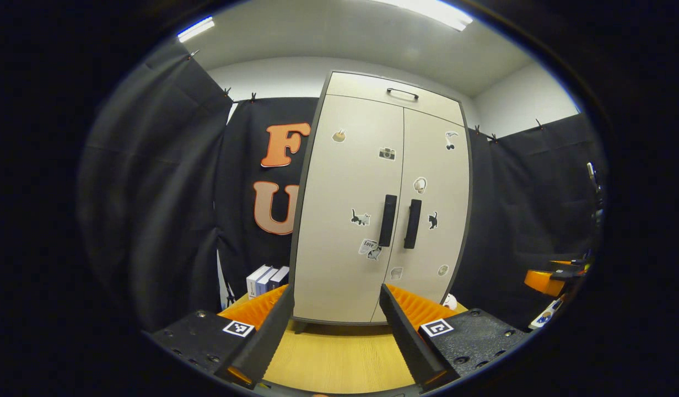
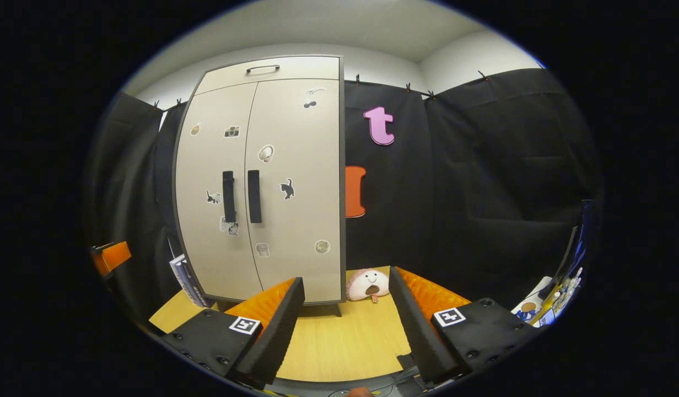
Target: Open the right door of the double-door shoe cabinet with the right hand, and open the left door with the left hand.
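Shoe cabinet (image 1: pixel 367 220) standing upright on wooden tabletop (image 1: pixel 339 358), dead ahead of left gripper (image 1: pixel 337 336), beyond fingertips, not touching. Both doors flush, shut. Left door (image 1: pixel 345 209) and right door (image 1: pixel 436 209) each w/ vertical black handle: left handle (image 1: pixel 387 220), right handle (image 1: pixel 412 223), side by side at centre seam, above and past finger gap. Top drawer w/ slim handle (image 1: pixel 402 93) above doors.

Left gripper: fingers (image 1: pixel 262 342) spread wide, released, nothing between, touching nothing.

Right gripper (image 2: pixel 345 331): fingers (image 2: pixel 273 336) likewise spread wide, released, empty. In right gripper view, cabinet (image 2: pixel 273 182) sits ahead and off to left of finger gap; handles (image 2: pixel 254 196) well beyond left finger, no contact.

Small items: plush toy (image 2: pixel 367 284) on tabletop just beside cabinet foot, between right gripper's fingertips and farther off. Books (image 1: pixel 267 278) upright beside cabinet's other side, beyond left gripper's left finger. Stickers (image 1: pixel 360 218) scattered on both doors.
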The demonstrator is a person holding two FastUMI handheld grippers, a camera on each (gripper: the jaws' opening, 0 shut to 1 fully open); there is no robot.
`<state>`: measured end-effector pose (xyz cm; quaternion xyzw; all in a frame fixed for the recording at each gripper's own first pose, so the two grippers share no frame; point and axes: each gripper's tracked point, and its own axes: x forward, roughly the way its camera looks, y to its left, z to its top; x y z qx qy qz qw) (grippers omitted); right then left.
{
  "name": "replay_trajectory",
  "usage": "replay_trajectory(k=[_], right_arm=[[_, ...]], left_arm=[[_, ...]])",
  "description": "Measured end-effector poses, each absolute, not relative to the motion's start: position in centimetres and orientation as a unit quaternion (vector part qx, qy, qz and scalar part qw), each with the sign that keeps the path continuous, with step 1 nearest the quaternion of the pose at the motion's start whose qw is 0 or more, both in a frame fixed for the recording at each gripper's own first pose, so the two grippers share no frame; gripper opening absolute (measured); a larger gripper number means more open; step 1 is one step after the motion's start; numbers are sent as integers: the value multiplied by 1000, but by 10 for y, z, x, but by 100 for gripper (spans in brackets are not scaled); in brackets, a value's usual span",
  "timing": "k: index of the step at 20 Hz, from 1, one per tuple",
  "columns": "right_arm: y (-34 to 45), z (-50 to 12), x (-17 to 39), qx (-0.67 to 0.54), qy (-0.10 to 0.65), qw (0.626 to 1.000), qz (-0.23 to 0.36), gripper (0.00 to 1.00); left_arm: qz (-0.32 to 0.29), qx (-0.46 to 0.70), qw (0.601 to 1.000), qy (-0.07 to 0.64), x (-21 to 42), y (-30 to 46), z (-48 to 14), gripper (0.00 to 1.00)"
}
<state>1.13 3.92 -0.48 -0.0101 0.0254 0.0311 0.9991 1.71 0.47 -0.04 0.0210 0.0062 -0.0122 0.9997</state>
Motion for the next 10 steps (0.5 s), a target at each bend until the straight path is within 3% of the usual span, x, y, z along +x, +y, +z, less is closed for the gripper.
replay_trajectory(k=[10], right_arm=[[106, -3, 77, -30, 41, 996, 78, 99]], left_arm=[[-10, 23, 1000, 10, 30, 13, -11, 92]])
